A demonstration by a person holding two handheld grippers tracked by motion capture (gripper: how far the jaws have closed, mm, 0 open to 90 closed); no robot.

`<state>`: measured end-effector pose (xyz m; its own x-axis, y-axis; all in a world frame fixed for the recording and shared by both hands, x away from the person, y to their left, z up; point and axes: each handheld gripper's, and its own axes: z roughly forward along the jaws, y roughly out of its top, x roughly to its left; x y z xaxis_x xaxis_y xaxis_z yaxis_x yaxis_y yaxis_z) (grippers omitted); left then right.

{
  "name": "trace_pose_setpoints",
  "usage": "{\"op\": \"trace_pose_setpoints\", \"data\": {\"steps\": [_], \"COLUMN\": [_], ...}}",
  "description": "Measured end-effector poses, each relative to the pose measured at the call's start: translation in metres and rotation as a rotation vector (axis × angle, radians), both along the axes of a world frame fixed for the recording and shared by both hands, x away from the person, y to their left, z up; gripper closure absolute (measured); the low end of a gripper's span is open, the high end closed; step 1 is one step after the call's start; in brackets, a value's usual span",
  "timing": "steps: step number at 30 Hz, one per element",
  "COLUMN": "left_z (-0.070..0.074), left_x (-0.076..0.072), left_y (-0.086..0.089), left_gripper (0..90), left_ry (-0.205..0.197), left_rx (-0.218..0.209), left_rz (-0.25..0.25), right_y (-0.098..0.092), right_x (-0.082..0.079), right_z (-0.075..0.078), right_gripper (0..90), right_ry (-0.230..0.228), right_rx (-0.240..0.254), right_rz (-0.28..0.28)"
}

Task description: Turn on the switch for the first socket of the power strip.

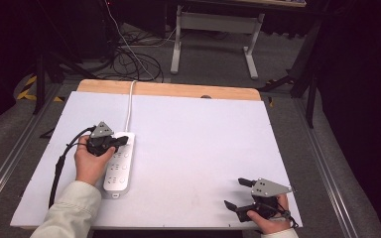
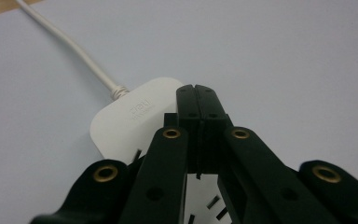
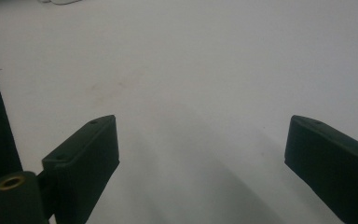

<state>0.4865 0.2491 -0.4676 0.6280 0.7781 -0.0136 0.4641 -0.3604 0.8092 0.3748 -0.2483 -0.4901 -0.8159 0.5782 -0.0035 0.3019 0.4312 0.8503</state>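
- The power strip lies flat near the left edge of the table, its length running from the front edge toward the back edge, with its white cord leaving the far end and going off over the back edge.
- The left gripper sits over the far end of the strip; in the left gripper view its jaws are clenched tight together with nothing between them, tips just above or on the strip's top face near the cord end. Whether they actually touch it I cannot tell.
- The right gripper rests near the front right corner of the table, well apart from the strip; its jaws stand wide apart and released, over bare table in the right gripper view.
- This looks like a press on a button or switch at the cord end, done with closed tips.
- Risk: a push that lands off the button, because the tips hide the spot they aim at.
- Risk: the strip skids or swings on the smooth table, since nothing braces it and the right gripper is too far off to hold it.
- Risk: a hard, slanted push tips the light strip or tugs the cord.
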Motion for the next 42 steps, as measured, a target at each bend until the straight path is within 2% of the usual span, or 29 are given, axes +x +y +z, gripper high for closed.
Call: {"op": "trace_pose_setpoints", "data": {"steps": [3,10,22,24,30,32,37,42], "left_z": [-0.0004,-0.0044,-0.0057,-0.005,-0.0051,-0.0053,-0.005,-0.0053], "left_x": [0.0008,0.0027,0.0023,0.0018,0.0025,0.0022,0.0026,0.0022], "left_y": [-0.0002,-0.0015,-0.0029,-0.004,-0.0038,-0.005,-0.0051,-0.0063], "left_gripper": [90.0,90.0,90.0,90.0,90.0,90.0,90.0,90.0], "left_ry": [-0.004,0.001,-0.008,-0.018,-0.011,0.007,-0.002,0.016], "left_rx": [0.006,-0.014,0.016,0.037,0.039,0.024,0.04,0.028], "left_rz": [0.0,-0.003,-0.022,-0.017,-0.015,-0.009,-0.003,0.002], "right_y": [-0.0003,0.0001,0.0003,0.0004,0.0007,0.0008,0.001,0.0013], "right_x": [-0.0001,0.0002,0.0003,0.0001,0.0,0.0,-0.0002,-0.0003], "right_z": [0.0001,-0.0006,-0.0013,-0.0012,-0.0013,-0.0013,-0.0013,-0.0013], "right_gripper": [10.1,10.0,10.1,10.1,10.1,10.1,10.1,10.1], "right_ry": [0.0,0.003,0.006,0.005,0.004,0.005,0.007,0.007], "right_rx": [0.001,-0.003,-0.008,-0.008,-0.011,-0.012,-0.009,-0.01], "right_rz": [-0.001,0.001,0.001,0.001,0.004,0.005,0.005,0.007]}}
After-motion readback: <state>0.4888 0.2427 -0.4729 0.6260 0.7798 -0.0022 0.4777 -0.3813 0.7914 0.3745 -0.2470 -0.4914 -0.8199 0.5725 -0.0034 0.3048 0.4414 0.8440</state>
